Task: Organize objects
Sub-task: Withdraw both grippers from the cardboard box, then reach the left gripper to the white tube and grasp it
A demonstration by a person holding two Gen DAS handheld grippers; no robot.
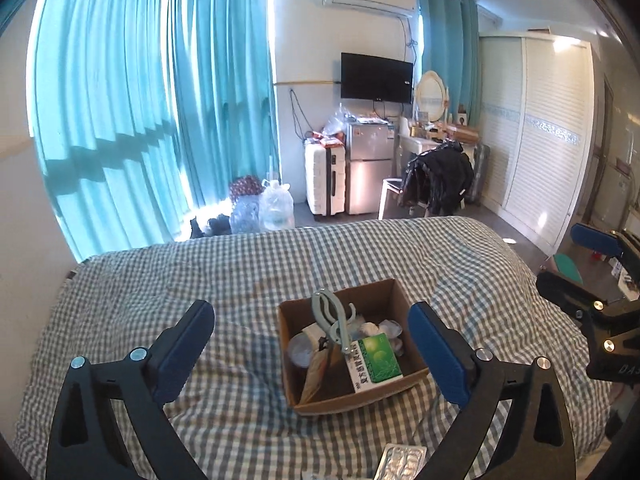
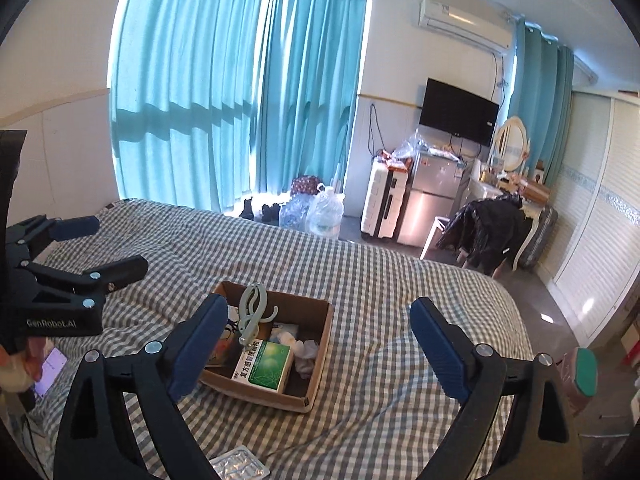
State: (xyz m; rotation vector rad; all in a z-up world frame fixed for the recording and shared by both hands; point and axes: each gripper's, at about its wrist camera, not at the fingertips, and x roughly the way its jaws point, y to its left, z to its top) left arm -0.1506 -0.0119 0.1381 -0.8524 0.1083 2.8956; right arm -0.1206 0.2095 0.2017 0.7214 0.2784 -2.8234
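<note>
An open cardboard box sits on the checked bed; it also shows in the right wrist view. Inside lie a green-and-white medicine box, a pale green clip hanger, small round containers and crumpled white items. A silver blister pack lies on the bed in front of the box; it also shows in the right wrist view. My left gripper is open and empty above the box. My right gripper is open and empty, to the right of the box.
A phone with a lit screen lies at the bed's left side. Beyond the bed stand a white suitcase, a small fridge, a chair with a black jacket, water jugs and a wardrobe.
</note>
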